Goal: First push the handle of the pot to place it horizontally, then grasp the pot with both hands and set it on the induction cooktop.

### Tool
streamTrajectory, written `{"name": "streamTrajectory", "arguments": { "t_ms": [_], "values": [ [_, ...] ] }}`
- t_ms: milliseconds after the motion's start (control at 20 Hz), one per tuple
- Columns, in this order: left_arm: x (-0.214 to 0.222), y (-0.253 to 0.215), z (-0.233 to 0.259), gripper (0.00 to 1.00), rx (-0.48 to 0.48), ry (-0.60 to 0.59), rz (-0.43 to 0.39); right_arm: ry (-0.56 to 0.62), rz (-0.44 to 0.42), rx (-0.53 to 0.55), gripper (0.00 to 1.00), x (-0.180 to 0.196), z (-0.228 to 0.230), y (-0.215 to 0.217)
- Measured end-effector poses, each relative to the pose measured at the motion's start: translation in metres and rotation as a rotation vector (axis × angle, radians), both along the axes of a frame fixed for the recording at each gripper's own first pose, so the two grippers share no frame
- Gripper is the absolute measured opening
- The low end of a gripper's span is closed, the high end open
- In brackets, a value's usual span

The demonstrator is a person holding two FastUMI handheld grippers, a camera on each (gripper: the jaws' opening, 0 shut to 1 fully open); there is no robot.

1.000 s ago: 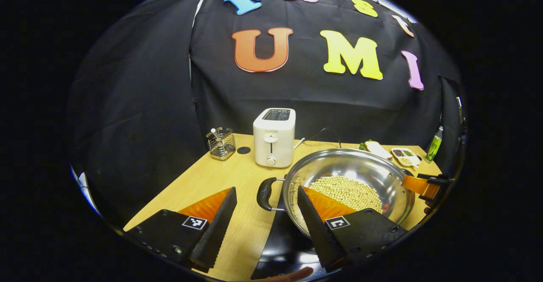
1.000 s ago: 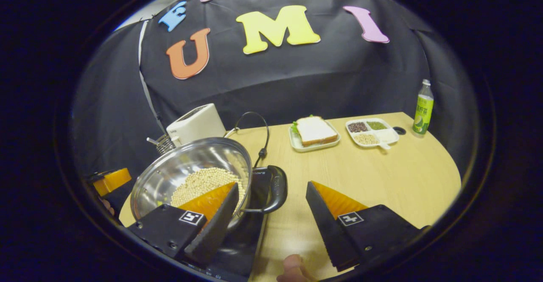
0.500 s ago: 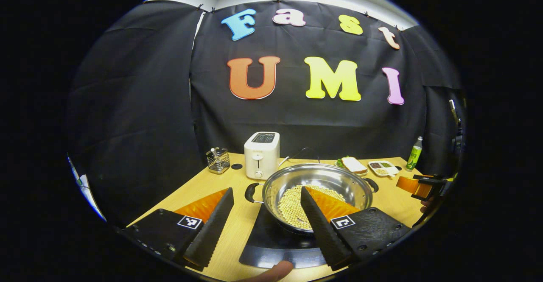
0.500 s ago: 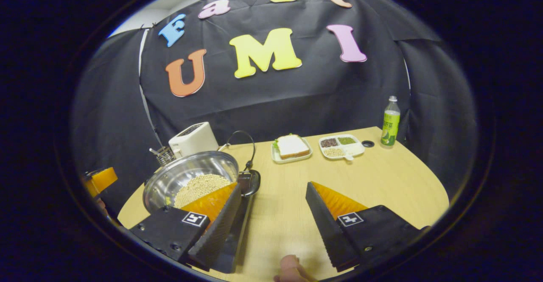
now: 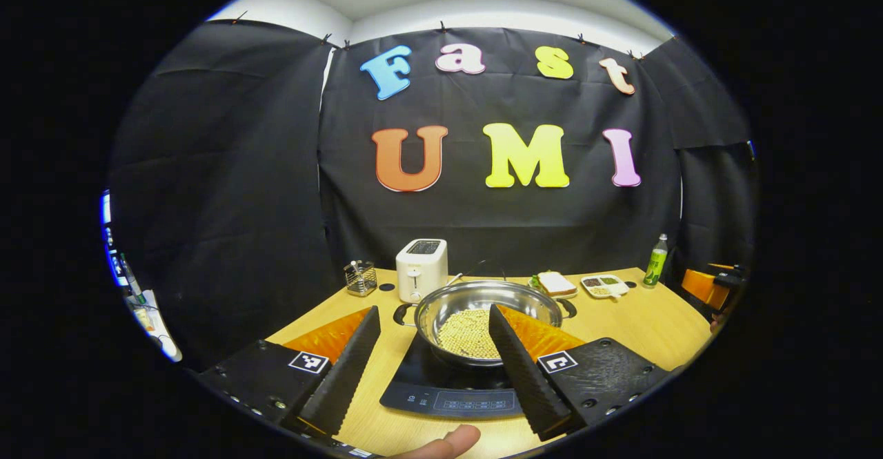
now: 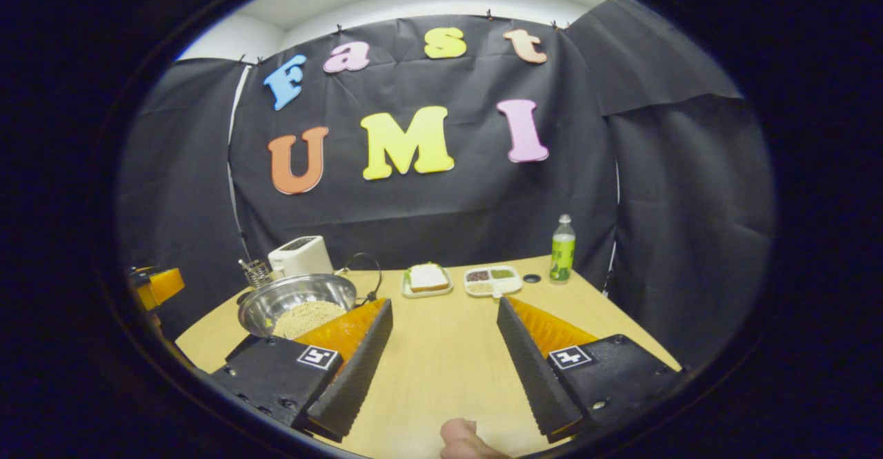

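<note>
A steel pot (image 5: 483, 310) holding pale beans sits on the black induction cooktop (image 5: 452, 390), its two black side handles (image 5: 402, 314) pointing left and right. My left gripper (image 5: 434, 348) is open, held back from the pot with nothing between its fingers. In the right gripper view the pot (image 6: 293, 300) lies at the far left, and my right gripper (image 6: 445, 348) is open over bare table, well to the pot's right. The other gripper (image 5: 703, 286) shows orange at the right edge of the left gripper view.
A white toaster (image 5: 421, 269) and a wire utensil holder (image 5: 360, 278) stand behind the pot. Farther right are a sandwich plate (image 6: 428, 279), a divided snack tray (image 6: 491, 281) and a green bottle (image 6: 562, 248). A thumb (image 5: 448, 440) shows at the bottom edge.
Both grippers have drawn back and away from the pot, which stays on the cooktop. The pot looks smaller in both views and its handles are no longer between the fingers.
</note>
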State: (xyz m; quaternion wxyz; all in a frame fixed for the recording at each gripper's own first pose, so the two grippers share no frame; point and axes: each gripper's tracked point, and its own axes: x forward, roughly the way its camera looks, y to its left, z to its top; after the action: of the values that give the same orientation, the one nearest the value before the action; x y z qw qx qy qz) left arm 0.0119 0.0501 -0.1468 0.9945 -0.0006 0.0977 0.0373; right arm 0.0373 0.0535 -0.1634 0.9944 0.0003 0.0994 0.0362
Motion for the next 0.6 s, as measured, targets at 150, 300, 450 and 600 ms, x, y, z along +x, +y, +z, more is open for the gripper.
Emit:
{"name": "streamTrajectory", "arguments": {
  "t_ms": [150,300,450,600],
  "values": [
    [-0.019,-0.017,0.012,0.94,-0.012,-0.038,-0.023,-0.051,0.006,-0.015,0.96,-0.03,0.027,-0.012],
    [-0.039,-0.028,0.018,0.94,-0.006,-0.066,-0.03,-0.104,0.006,-0.027,0.96,-0.06,0.049,-0.025],
    [-0.055,-0.027,0.033,0.94,0.035,-0.1,-0.013,-0.166,-0.019,-0.05,0.99,-0.087,0.075,-0.043],
    [-0.068,-0.028,0.056,0.94,0.027,-0.146,-0.002,-0.211,-0.037,-0.041,0.96,-0.109,0.097,-0.054]
  ]
}}
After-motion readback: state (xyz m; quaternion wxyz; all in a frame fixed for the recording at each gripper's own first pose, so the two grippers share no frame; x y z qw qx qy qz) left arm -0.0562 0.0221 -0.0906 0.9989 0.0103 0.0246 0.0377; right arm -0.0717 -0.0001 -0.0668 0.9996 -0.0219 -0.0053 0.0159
